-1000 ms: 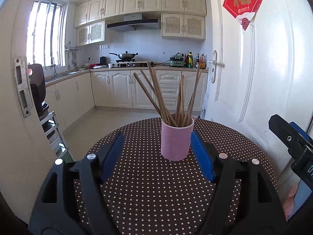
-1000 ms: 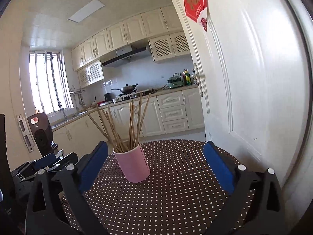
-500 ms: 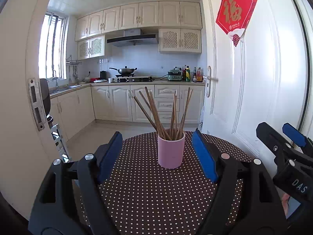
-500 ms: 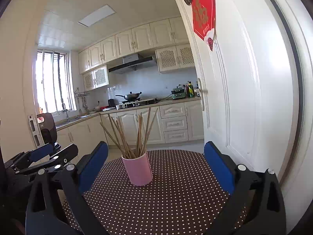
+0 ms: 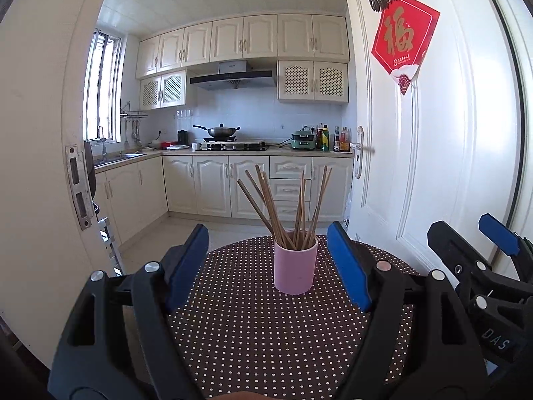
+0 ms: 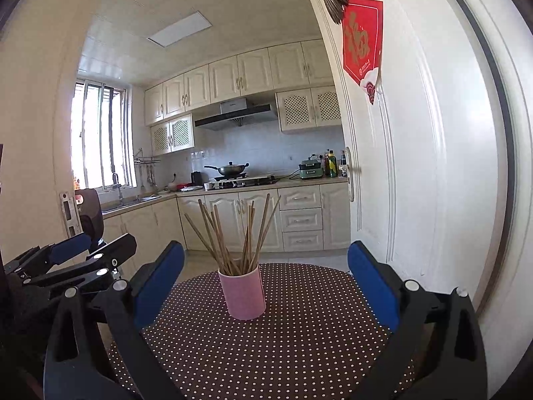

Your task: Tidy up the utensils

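Cream kitchen cabinets (image 5: 230, 180) fill the background behind a round surface (image 5: 266, 333) covered in a brown cloth with white dots.

Left claw (image 5: 266, 260) hangs low over the near part of that surface, its blue pads spread wide with nothing between them; the pink cup (image 5: 295, 270) stands beyond the fingertips, apart from both pads, and appears in the gap between them. Right claw (image 6: 263, 286) is likewise spread, pads well apart and gripping nothing, and it sits just beside the left claw, whose black frame shows at the left edge of the right wrist view. In the left wrist view the right claw's black arms and blue pad tip show at the right edge.

Upright on the dotted cloth, near the far side of the surface, the pink cup holds a bundle of wooden chopsticks (image 5: 286, 210) that fan outward above its rim, some leaning left and some right. Every chopstick in view stands in the cup.

Right of the surface is an open white door (image 5: 433, 166) with a red diamond-shaped decoration (image 5: 403, 36) hung on it. Further back a wok (image 5: 221, 130) sits on the stove under a range hood (image 5: 233, 75), bottles (image 5: 329, 138) stand at the counter's right end, and a window (image 5: 101, 86) lights the left wall
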